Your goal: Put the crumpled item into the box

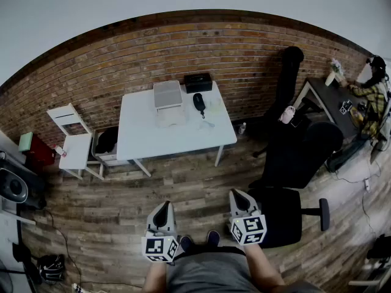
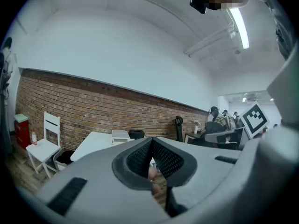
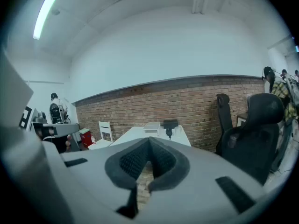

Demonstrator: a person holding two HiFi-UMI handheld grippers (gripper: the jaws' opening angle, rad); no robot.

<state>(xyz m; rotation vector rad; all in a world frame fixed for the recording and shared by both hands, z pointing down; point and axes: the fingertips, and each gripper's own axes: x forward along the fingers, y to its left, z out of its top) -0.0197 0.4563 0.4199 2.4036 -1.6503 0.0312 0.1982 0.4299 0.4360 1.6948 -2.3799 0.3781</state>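
A white table (image 1: 177,133) stands against the brick wall, well ahead of me. On it lie a pale shallow box (image 1: 167,94), a black case (image 1: 198,82), a dark handset-like object (image 1: 199,102) and a faint pale crumpled item (image 1: 214,106). My left gripper (image 1: 162,215) and right gripper (image 1: 241,202) hover low over the wooden floor, near my body and far from the table. Both are shut with nothing between the jaws. In the left gripper view the gripper (image 2: 151,140) points toward the table (image 2: 93,144). The right gripper (image 3: 149,140) faces the table (image 3: 136,134) and the box (image 3: 153,126).
A white chair (image 1: 71,140) and a dark bin (image 1: 107,141) stand left of the table. Black office chairs (image 1: 298,157) crowd the right side. A person sits at a desk (image 1: 333,99) at the far right. Cables and gear lie at the lower left.
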